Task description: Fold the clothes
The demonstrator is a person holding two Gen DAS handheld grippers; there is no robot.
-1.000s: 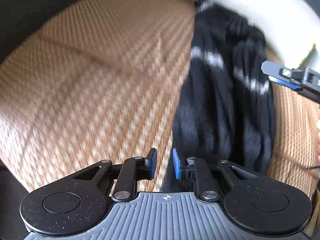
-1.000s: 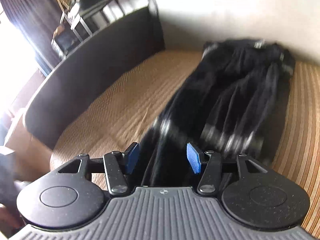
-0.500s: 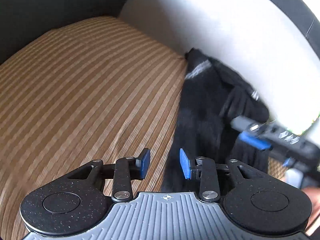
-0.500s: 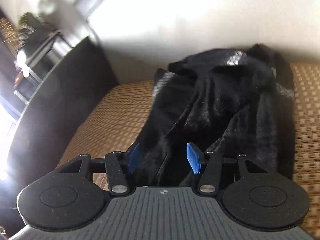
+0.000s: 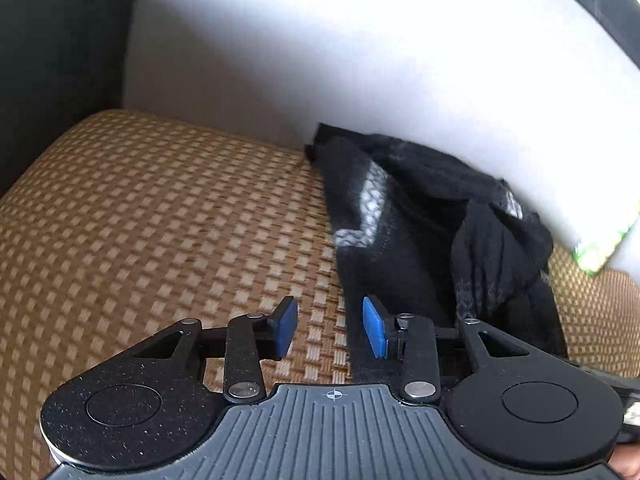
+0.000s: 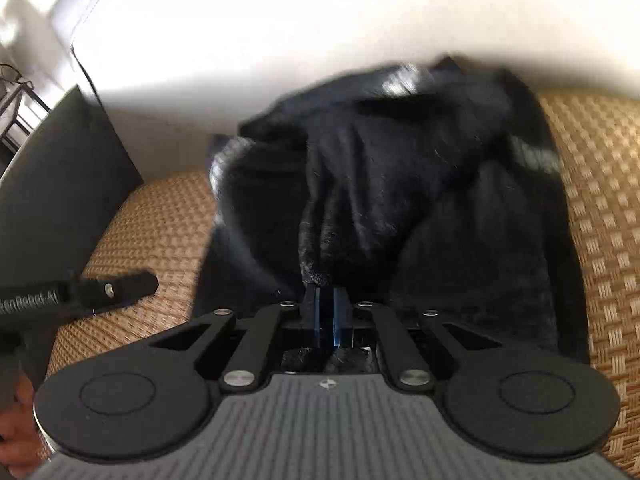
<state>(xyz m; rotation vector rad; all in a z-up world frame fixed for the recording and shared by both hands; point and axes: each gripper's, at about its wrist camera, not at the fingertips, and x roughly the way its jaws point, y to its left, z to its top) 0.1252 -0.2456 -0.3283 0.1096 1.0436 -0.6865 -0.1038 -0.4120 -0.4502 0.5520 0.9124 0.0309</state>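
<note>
Against the white backrest at the back edge of the woven tan seat mat (image 5: pixel 160 216), the crumpled black garment with pale grey bands (image 5: pixel 420 220) looks soft, light and limp, best taken by hem or corner; the right wrist view shows the right gripper (image 6: pixel 326 312), jaws just closed, clenched on a bunched fold, while the left wrist view shows the left gripper (image 5: pixel 330 326), jaws just widened, released and empty astride the garment's near side edge.

We are looking at bright daylight washing out the white cushion (image 5: pixel 360 60) in both views, glaring hardest toward the upper right. The black garment (image 6: pixel 400 184) is swallowing detail, its folds smearing with motion blur, most along its far edge in the right wrist view. The woven mat (image 5: pixel 160 220) is staying fairly sharp up close. Straight lines are bowing at the edges, and the corners are falling dark. A soft shadow is lying under the cushion.
</note>
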